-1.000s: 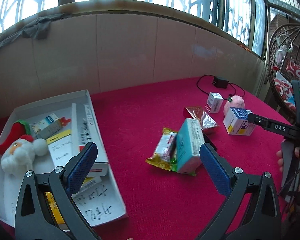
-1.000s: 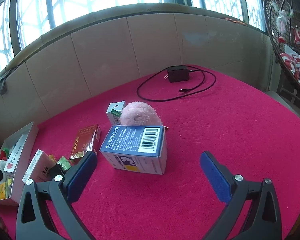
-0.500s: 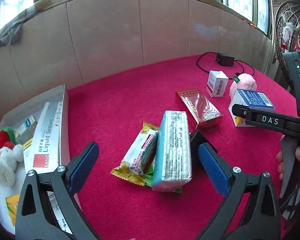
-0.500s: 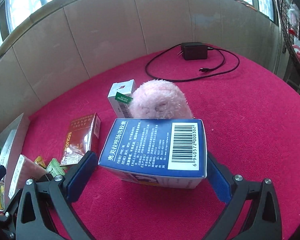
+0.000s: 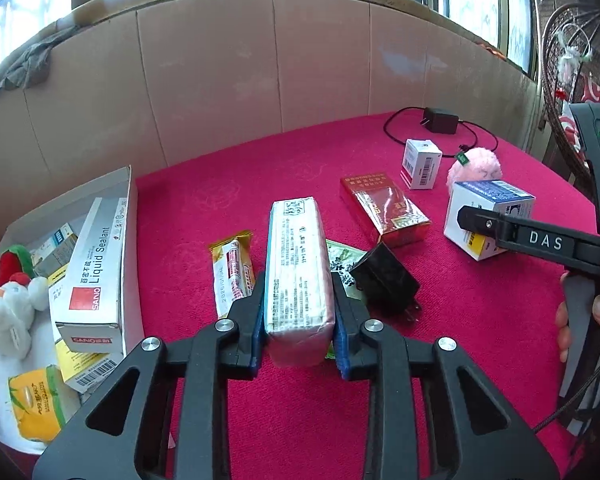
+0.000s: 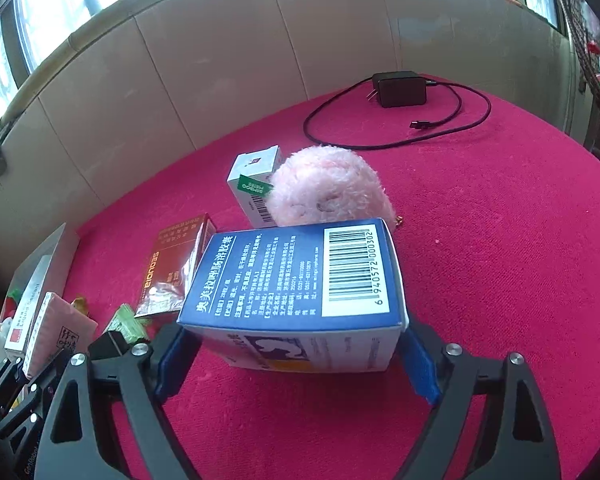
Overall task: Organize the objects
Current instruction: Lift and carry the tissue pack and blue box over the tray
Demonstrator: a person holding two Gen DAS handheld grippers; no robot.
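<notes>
My left gripper (image 5: 299,316) is shut on a long pale blue and white box (image 5: 297,256) that lies on the red cloth; its pink end faces me. My right gripper (image 6: 296,348) is shut on a blue and white medicine box (image 6: 300,280) with a barcode on top; both pads press its sides. That box also shows in the left wrist view (image 5: 490,216) with a right finger across it. A white cardboard tray (image 5: 124,184) at the left holds a liquid sealant box (image 5: 96,264), a Santa plush (image 5: 8,300) and small packets.
On the cloth lie a yellow snack bar (image 5: 234,276), a black plug adapter (image 5: 386,280), a red box (image 5: 384,208), a small white box (image 5: 420,162), a pink plush ball (image 6: 328,192) and a black charger with cable (image 6: 400,88). A tiled wall runs behind.
My left gripper moved forward over the pale blue box and closed on it. My right gripper moved up to the blue medicine box and closed on its sides.
</notes>
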